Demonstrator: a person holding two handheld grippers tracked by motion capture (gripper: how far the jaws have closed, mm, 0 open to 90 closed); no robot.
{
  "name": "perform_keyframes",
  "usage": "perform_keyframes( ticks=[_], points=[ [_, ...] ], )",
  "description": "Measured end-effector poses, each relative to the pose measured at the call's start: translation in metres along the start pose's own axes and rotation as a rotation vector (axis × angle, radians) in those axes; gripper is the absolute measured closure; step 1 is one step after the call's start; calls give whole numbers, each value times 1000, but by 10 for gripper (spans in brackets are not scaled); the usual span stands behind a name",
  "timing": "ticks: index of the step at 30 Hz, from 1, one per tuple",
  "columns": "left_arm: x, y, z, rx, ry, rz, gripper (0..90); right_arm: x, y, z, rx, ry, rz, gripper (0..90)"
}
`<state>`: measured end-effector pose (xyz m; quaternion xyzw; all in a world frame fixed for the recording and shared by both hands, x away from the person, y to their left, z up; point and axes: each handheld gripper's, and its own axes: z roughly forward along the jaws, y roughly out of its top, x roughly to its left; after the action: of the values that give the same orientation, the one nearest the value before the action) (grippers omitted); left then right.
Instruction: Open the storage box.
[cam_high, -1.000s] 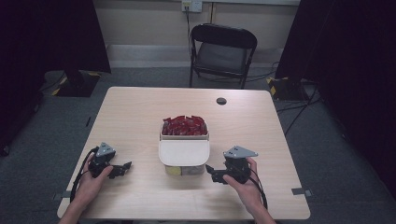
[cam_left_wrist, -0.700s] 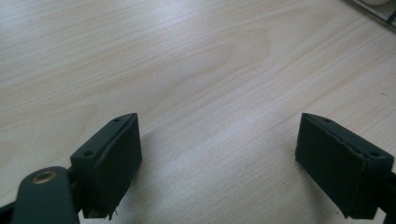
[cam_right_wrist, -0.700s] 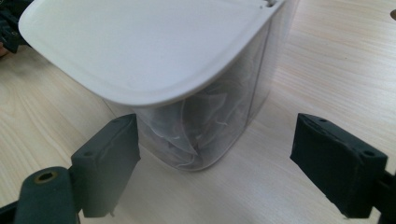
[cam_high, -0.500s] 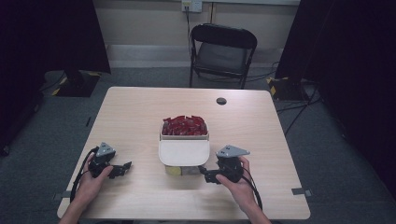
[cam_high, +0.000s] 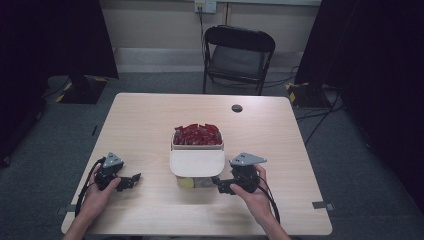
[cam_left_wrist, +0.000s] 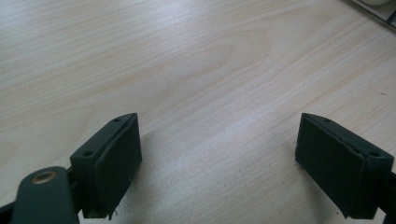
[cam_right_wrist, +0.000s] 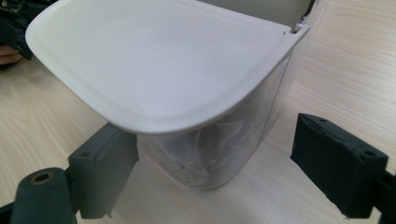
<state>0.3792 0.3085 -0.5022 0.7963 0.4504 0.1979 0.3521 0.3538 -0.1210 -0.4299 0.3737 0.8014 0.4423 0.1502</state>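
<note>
**Right tool closing in on the lidded bin**

The right tool (cam_high: 220, 184) is sitting at the bin (cam_right_wrist: 219, 154), jaws spread wide, gripping nothing. The bin is standing upright mid-table (cam_high: 150, 125), its white lid (cam_high: 197, 162) pointing toward the person and hiding the contents beneath. Red packets (cam_high: 197, 134) are piled behind. The left tool (cam_high: 134, 178) is gaping empty, well apart.

Small dark round thing (cam_high: 237, 108) on the far counter (cam_high: 150, 125): too small to identify. Red contents (cam_high: 197, 134) behind the white lid (cam_high: 197, 162): single pieces not distinguishable. Clear bin (cam_right_wrist: 219, 149) under the lid: contents blurred, pale, crumpled; upper part hidden by the lid. Yellowish patch (cam_high: 185, 183) at its base unreadable. In the left gripper view, a white object (cam_left_wrist: 376, 2) is cut off by the top edge.
</note>
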Motion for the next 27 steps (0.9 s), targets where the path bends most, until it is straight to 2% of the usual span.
perform_keyframes(
  ticks=[20,27],
  points=[
    [1,0,0,0,-4,4,140,-3,7,-8,-45,15,18,144],
    [0,0,0,1,1,2,134,-2,9,-6,-42,10,14,147]
  ],
)
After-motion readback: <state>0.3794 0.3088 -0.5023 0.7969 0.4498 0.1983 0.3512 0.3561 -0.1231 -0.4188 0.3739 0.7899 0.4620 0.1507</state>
